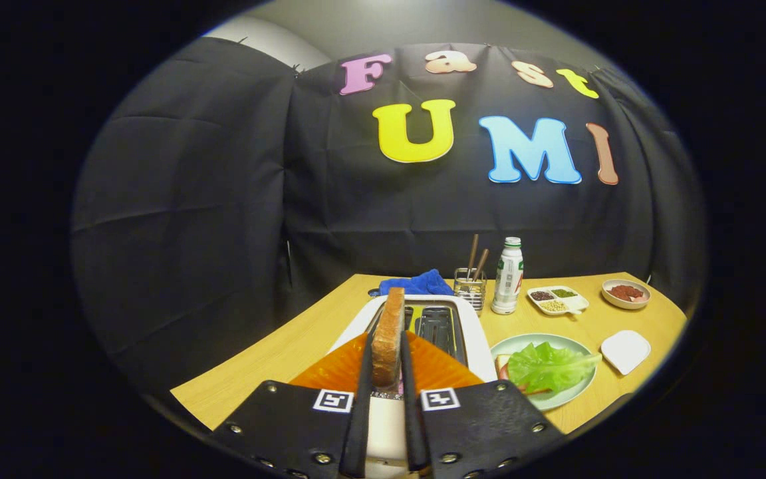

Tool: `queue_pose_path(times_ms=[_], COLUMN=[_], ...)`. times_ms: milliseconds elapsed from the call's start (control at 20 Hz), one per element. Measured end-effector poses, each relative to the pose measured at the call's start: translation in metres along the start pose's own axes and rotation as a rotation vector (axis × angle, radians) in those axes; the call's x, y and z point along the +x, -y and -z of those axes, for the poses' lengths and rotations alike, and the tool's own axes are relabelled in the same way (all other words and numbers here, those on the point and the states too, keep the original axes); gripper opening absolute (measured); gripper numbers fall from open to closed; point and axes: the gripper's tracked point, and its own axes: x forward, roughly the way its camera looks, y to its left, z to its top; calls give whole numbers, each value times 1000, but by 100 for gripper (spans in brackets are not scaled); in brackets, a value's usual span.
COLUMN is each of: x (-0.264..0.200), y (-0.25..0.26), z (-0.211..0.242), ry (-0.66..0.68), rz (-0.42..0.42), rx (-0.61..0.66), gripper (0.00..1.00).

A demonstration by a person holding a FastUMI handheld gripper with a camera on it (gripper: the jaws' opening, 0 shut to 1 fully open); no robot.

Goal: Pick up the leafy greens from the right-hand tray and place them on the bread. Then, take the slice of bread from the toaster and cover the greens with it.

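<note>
In the gripper view, your gripper [386,372] pinches the slice of bread [388,336] on edge between both fingers, above the white toaster [479,349]. Holding it by its flat faces keeps the slice upright, as it would stand in a slot. Its crust looks browned and rough. Off to the right, the leafy greens [546,364], crinkled and soft, already lie on the pale green plate [576,392], covering most of something bread-like beneath them. So what's left appears to be the covering slice you hold.
</note>
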Motion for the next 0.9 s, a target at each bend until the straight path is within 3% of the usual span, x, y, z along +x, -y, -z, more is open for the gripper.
queue_pose_path(times_ms=[150, 200, 500, 900], x=[2, 11, 10, -4], y=[-2, -2, -3, -4], z=[1, 0, -5, -50], ry=[12, 4, -4, 86], rz=[4, 0, -27, -46], rx=[-12, -18, -15, -2], gripper=[23, 8, 8, 8])
